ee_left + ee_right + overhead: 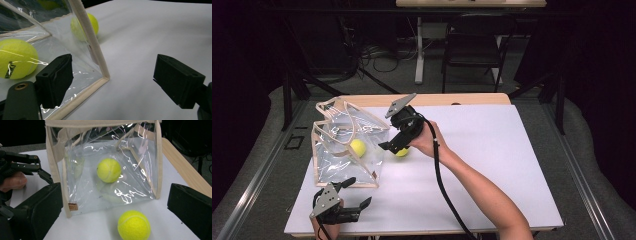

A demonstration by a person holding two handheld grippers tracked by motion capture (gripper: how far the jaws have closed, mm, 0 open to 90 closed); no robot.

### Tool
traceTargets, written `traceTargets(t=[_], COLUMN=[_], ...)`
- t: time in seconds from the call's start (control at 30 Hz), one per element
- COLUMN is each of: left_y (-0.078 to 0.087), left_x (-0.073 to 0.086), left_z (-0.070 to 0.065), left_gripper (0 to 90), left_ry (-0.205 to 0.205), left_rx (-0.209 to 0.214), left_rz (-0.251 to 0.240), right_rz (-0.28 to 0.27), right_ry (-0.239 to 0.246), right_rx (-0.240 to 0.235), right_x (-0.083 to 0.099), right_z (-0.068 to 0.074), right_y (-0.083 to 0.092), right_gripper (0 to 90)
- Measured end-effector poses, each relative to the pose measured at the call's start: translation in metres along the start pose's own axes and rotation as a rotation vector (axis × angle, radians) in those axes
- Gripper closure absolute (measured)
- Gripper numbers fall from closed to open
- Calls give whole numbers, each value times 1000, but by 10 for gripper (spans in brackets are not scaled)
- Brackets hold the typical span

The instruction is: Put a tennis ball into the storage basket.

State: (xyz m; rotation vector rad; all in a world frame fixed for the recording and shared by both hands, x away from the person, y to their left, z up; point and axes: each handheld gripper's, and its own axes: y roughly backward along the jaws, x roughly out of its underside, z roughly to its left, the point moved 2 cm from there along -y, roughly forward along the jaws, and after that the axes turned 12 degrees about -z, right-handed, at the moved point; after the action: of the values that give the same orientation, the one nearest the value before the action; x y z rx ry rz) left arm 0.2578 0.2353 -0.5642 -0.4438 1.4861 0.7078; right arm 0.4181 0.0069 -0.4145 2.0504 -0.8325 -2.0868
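A clear plastic bag with beige trim stands open on the left of the white table. One yellow tennis ball lies inside it. A second tennis ball rests on the table just outside the bag's right side. My right gripper hovers over that ball, open, and the ball lies low between its jaws, untouched. My left gripper is open near the table's front left. The bag's front corner lies between its jaws, with the inside ball behind the plastic.
The wooden table edge runs behind the bag. A chair and a table leg stand on the floor beyond the table. The white surface stretches bare to the right.
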Motion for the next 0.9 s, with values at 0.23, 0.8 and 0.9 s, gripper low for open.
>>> traceTargets(t=[0.23,0.8,0.9], left_y=[0,-1,0], left_x=[0,0,0], left_z=[0,-1,-1], left_gripper=[159,160,160], left_ry=[1,-8,-3], left_rx=[-1,7,3], left_rz=[1,2,2], right_rz=[1,13,11], right_ry=[-12,-35,-39], right_rx=[14,34,39], right_x=[14,43,47], right_z=[-2,2,3], right_y=[8,20,21], right_gripper=[0,0,0])
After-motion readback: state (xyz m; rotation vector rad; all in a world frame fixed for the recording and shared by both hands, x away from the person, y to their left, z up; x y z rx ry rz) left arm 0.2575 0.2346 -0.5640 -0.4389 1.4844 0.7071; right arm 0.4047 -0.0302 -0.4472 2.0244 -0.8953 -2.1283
